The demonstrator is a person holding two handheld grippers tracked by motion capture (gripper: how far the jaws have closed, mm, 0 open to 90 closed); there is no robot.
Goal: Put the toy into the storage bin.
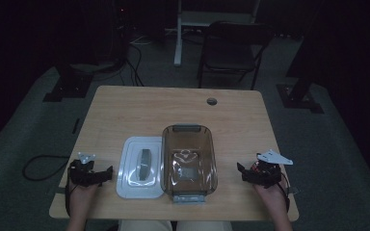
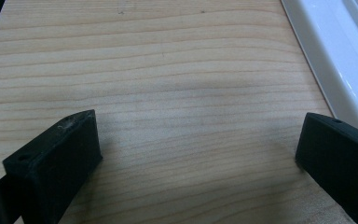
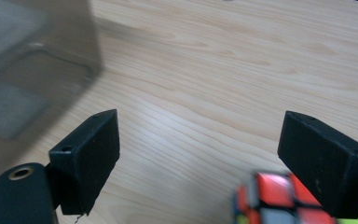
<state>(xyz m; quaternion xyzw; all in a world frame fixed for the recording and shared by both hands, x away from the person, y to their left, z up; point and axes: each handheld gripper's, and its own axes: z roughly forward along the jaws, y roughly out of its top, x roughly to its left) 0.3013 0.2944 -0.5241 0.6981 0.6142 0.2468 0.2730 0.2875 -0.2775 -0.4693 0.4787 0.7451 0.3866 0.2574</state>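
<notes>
Resting on wooden table [image 1: 139, 106], dark room.

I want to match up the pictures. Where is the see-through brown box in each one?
High view: the see-through brown box sits in the middle of the table, near the front edge, right beside the white lid.
Left gripper view: the box is not in it; the white lid's rim is at the right edge.
Right gripper view: the box is at the upper left.
Shared landmark: the light wooden table.
</notes>
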